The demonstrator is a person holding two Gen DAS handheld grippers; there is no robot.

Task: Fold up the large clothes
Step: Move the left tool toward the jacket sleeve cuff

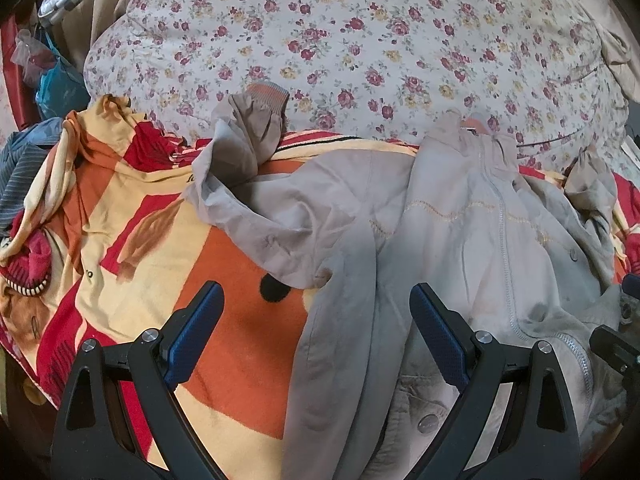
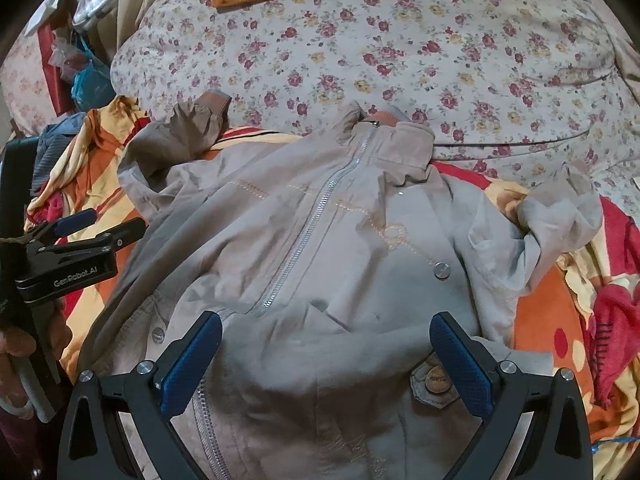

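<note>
Both cameras look down close over the bed, facing the floral quilt (image 1: 360, 40). The left view sits further left; the right centres on the jacket (image 2: 320, 240). Both share jacket and quilt

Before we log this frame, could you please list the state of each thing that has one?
Jacket: spread face up, unfolded.
Zipper: closed to the collar.
Far sleeve: bent back, cuff up.
Left gripper: open, empty.
Right gripper: open, empty.
Blanket: rumpled under the jacket.
</note>
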